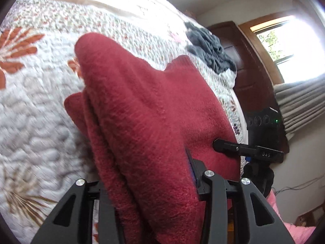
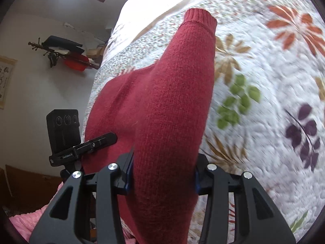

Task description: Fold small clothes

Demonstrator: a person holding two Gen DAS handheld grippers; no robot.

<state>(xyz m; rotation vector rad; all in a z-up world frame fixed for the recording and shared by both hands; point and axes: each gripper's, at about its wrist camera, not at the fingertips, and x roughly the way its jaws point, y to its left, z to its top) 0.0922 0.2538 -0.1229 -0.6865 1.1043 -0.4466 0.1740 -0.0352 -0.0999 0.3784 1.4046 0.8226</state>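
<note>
Sweater over the bed

The sweater [image 1: 142,105] hangs between both grippers above the quilt [image 1: 36,105]; beyond it, a crumpled garment [image 1: 211,48] lies near the bed's far edge.

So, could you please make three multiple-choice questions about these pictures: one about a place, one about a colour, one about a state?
1. Where does the grey garment lie?
A. on the quilt, beyond the sweater
B. in the left gripper
C. on the floor

2. What colour is the sweater?
A. green
B. dark red
C. white

3. In what state is the right gripper?
A. open above the quilt
B. out of view
C. shut on the sweater

Answers:
1 A: the grey garment sits crumpled on the quilt near its far edge.
2 B: the sweater is dark red knit.
3 C: the right gripper has the fabric pinched between its fingers; the left gripper holds it too.
</note>
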